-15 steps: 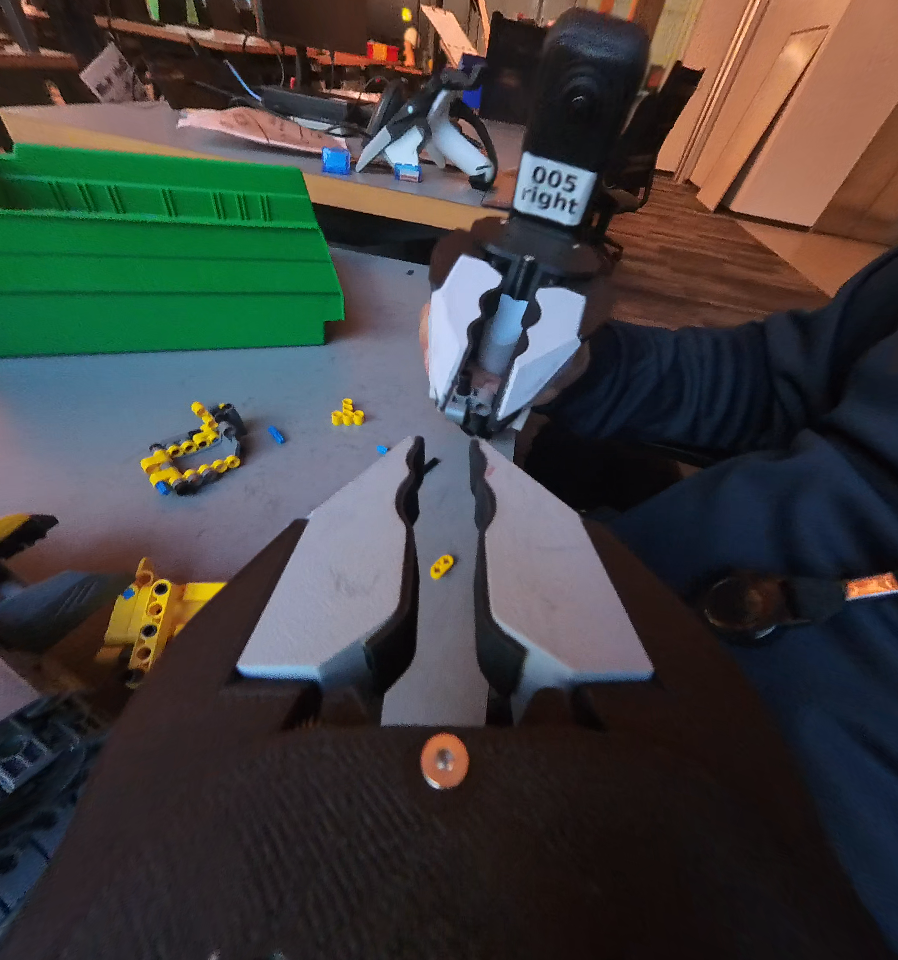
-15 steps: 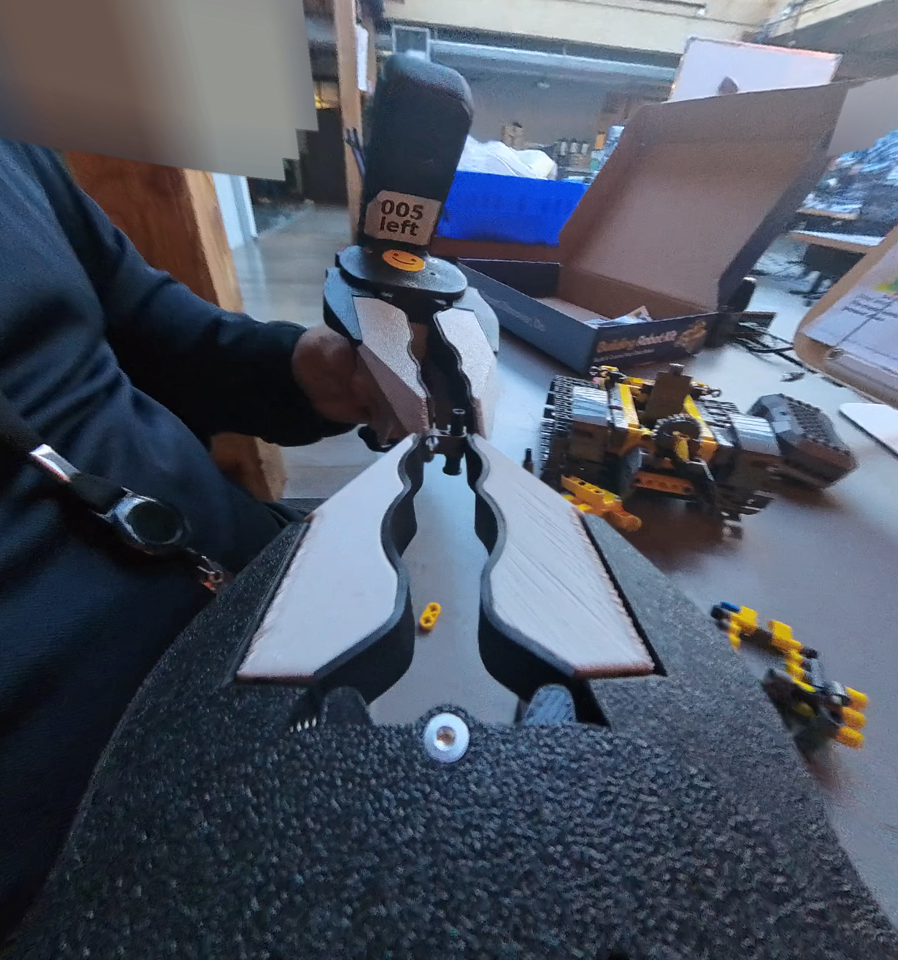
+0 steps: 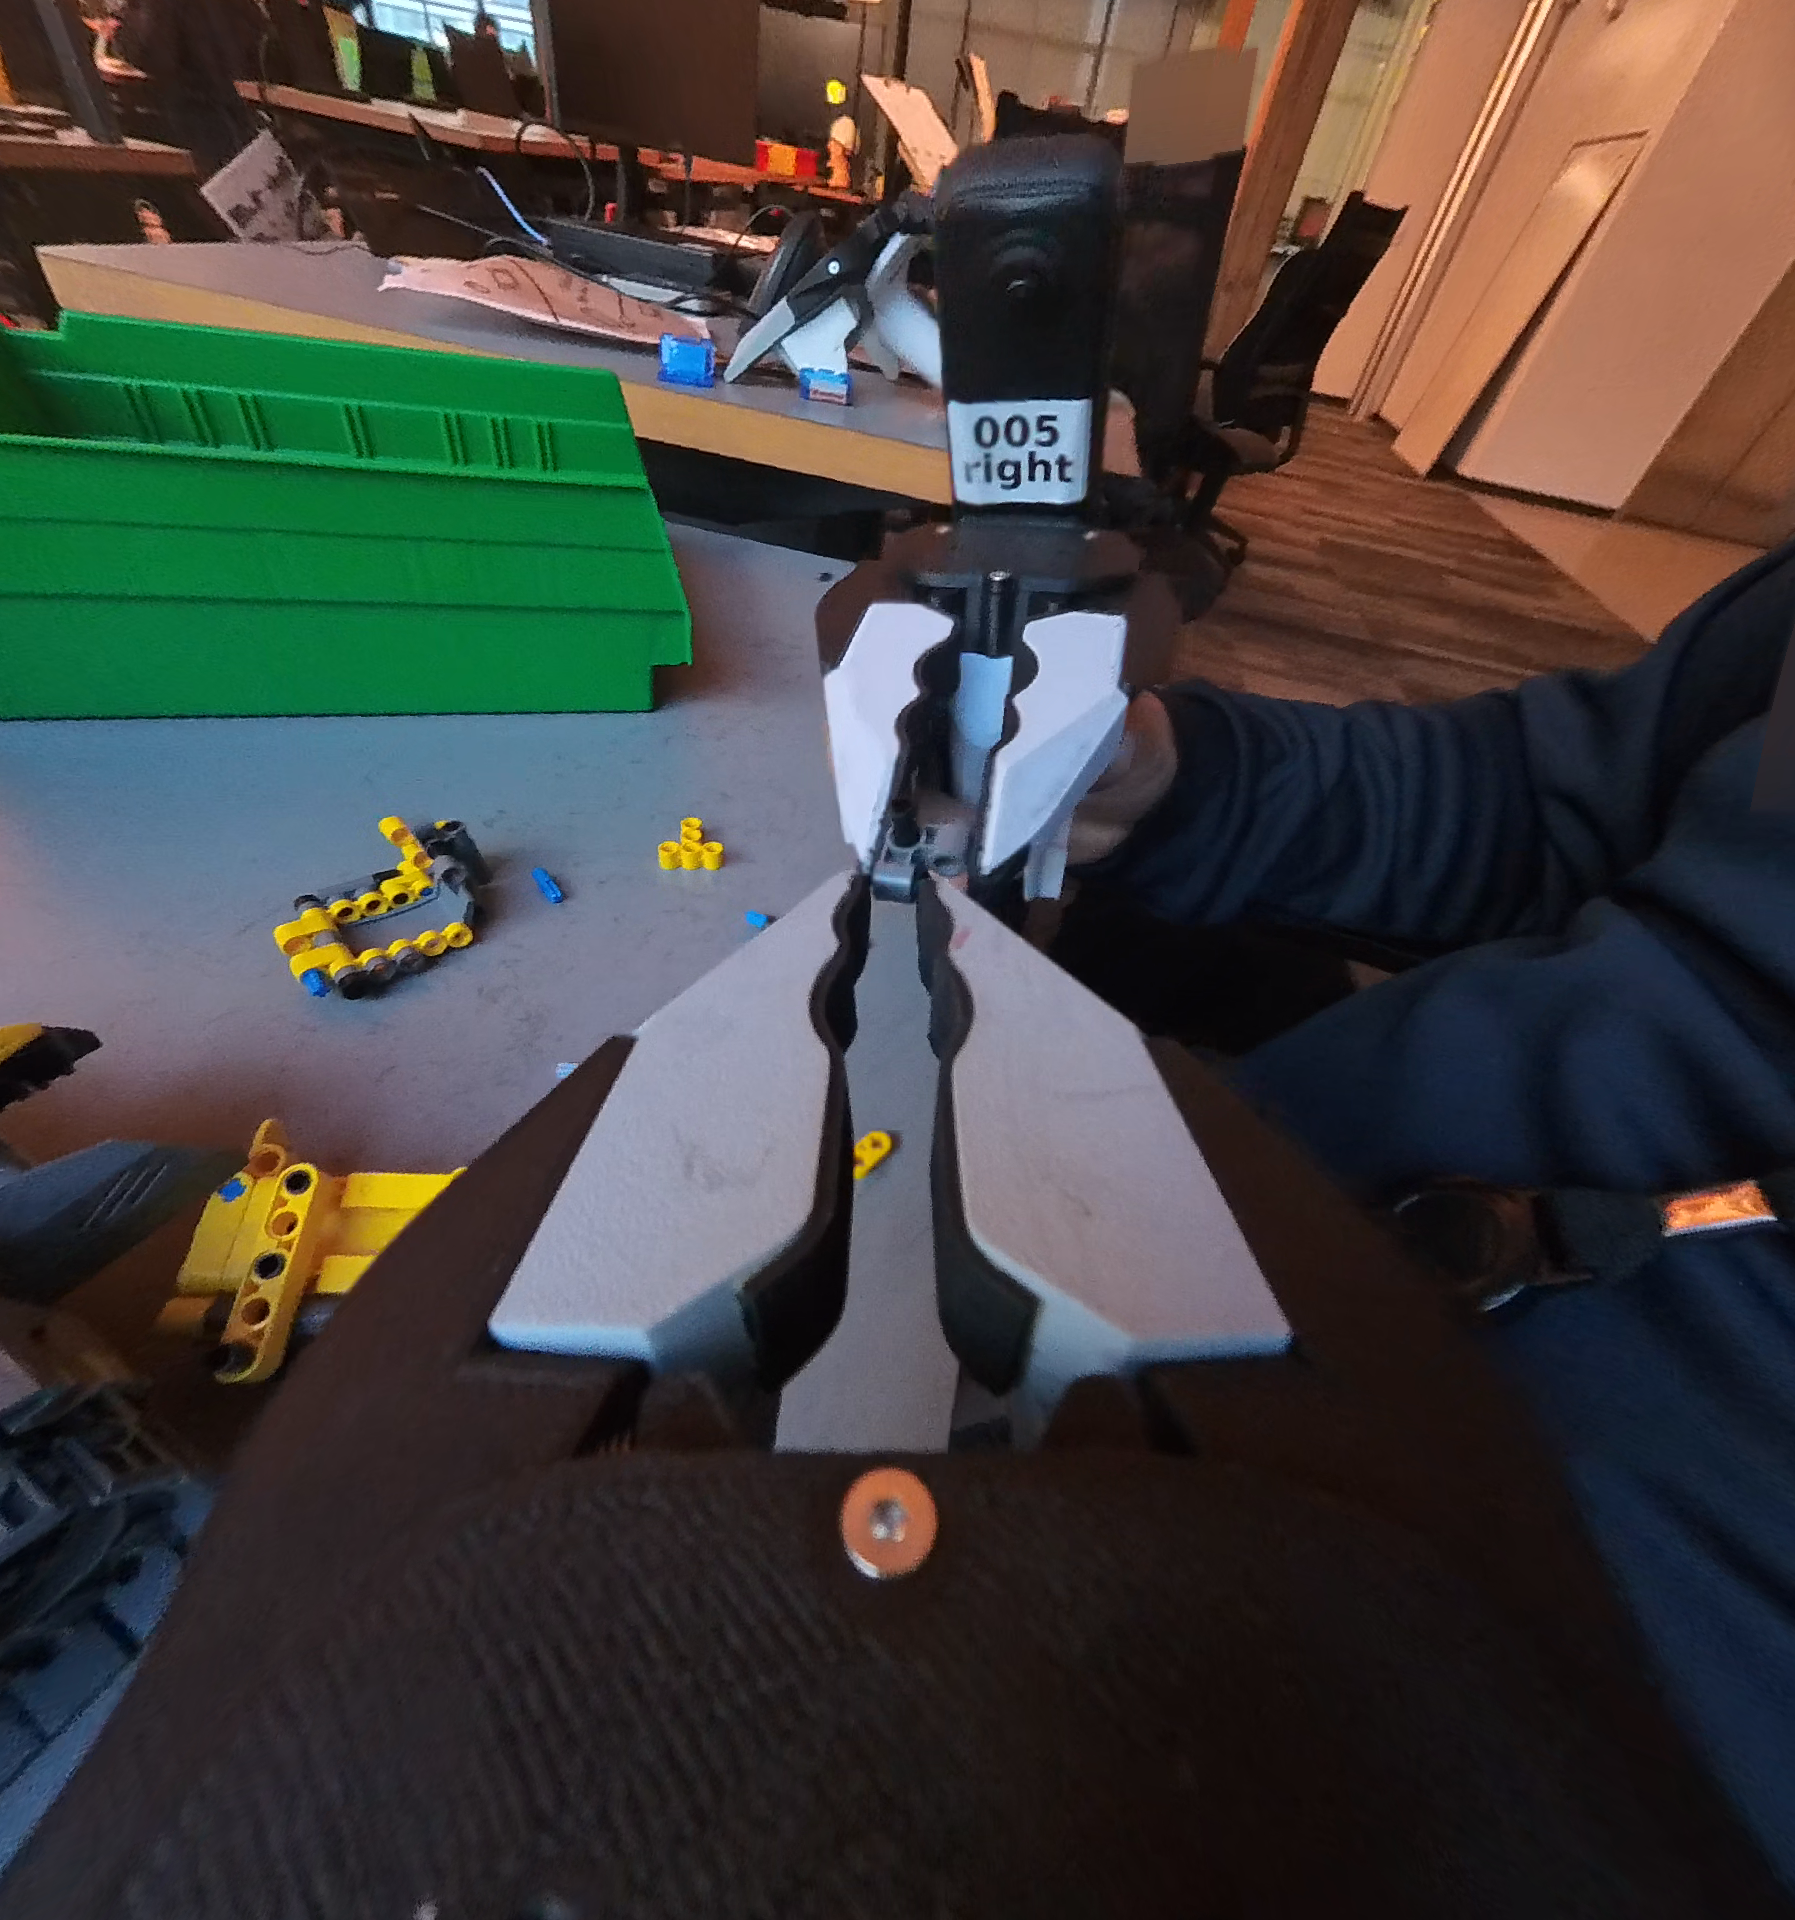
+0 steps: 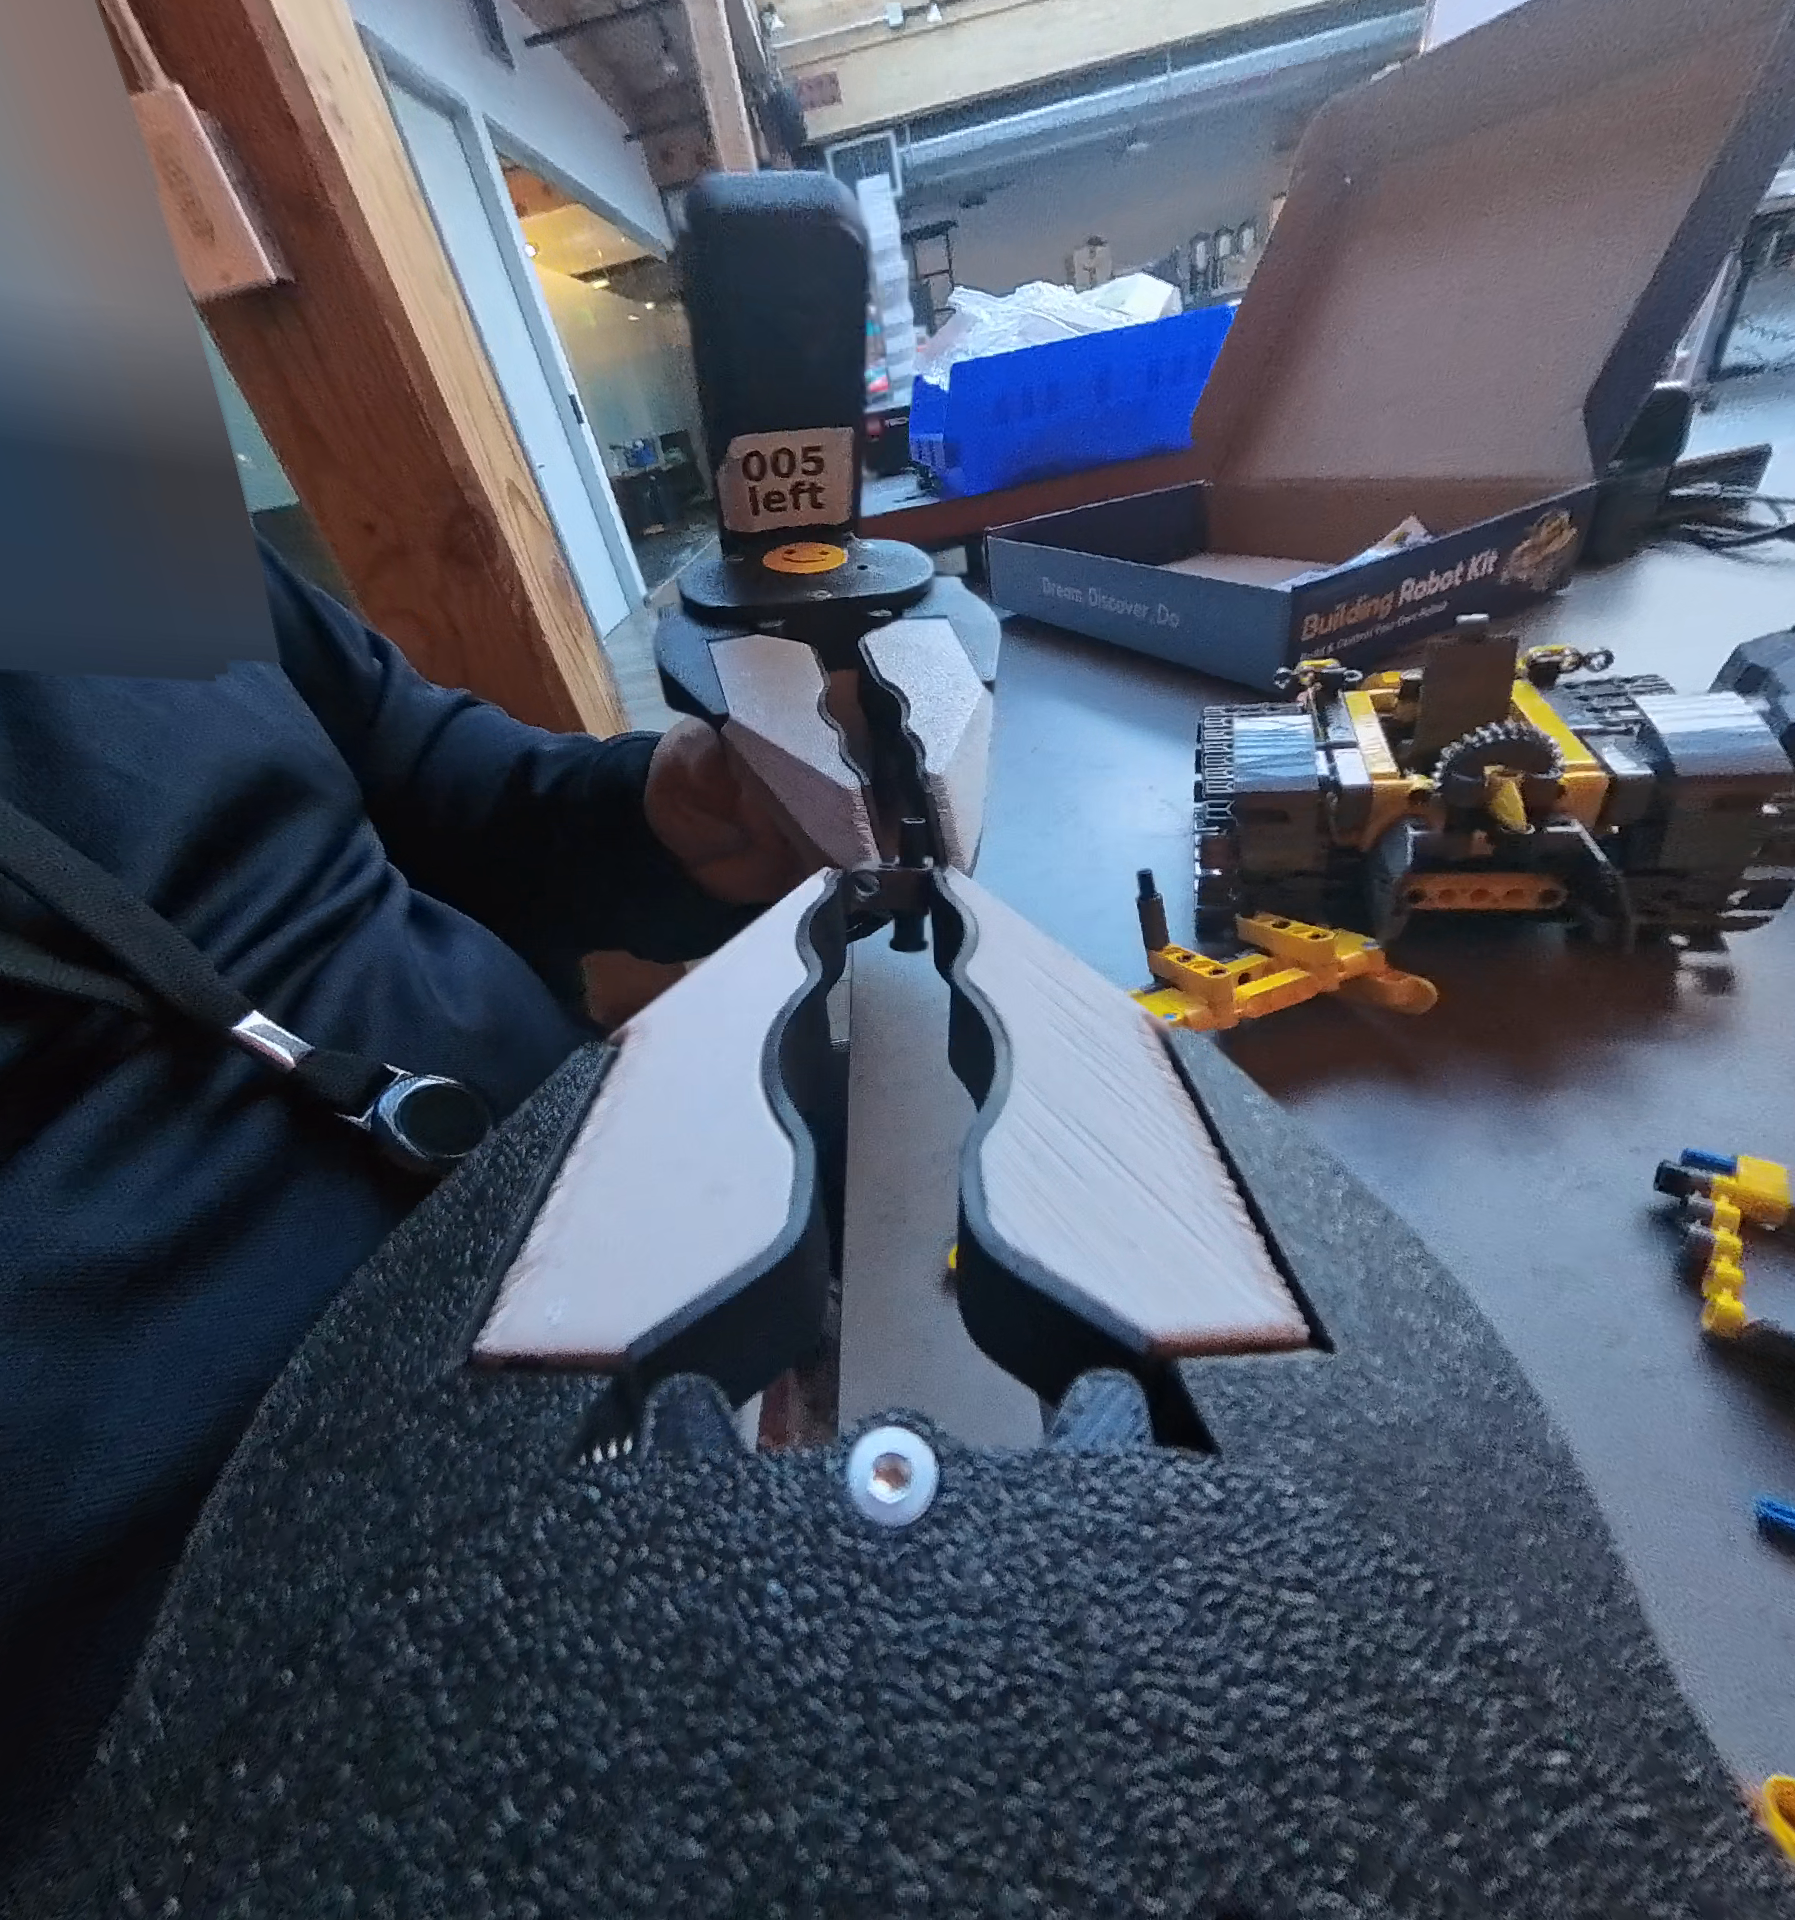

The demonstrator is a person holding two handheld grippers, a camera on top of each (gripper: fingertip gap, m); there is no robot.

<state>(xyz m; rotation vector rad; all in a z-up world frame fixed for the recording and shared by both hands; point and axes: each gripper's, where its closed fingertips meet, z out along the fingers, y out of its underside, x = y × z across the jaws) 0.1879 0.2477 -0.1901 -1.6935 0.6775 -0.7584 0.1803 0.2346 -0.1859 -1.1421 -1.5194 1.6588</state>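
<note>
My two grippers meet tip to tip above the grey table [image 3: 249, 790]. My right gripper [image 4: 885, 885] is shut on a small grey piece with a black pin [image 4: 901, 891]. In the left wrist view it shows as the white-fingered gripper [image 3: 929, 857] holding that grey piece [image 3: 908, 860]. My left gripper [image 3: 895, 888] has its tips narrowed onto the near end of the same piece. It also shows in the right wrist view [image 4: 908, 857], held by a hand. A small yellow piece [image 3: 872, 1153] lies on the table under my left fingers.
A green bin [image 3: 301, 582] stands at the back left. A yellow and grey chain of parts [image 3: 384, 914], a yellow cluster [image 3: 690, 844] and a blue pin [image 3: 547, 885] lie loose. A tracked model [image 4: 1495, 810], a yellow beam [image 4: 1277, 971] and an open cardboard box [image 4: 1288, 582] are nearby. Left and right tips are no more than a few centimetres apart. Left tips and right tips are each some 15 cm from the tracked model [image 4: 1495, 810].
My left gripper has moved up to the grey piece held by the right gripper, and its fingers have narrowed onto it. The right gripper keeps its hold.
</note>
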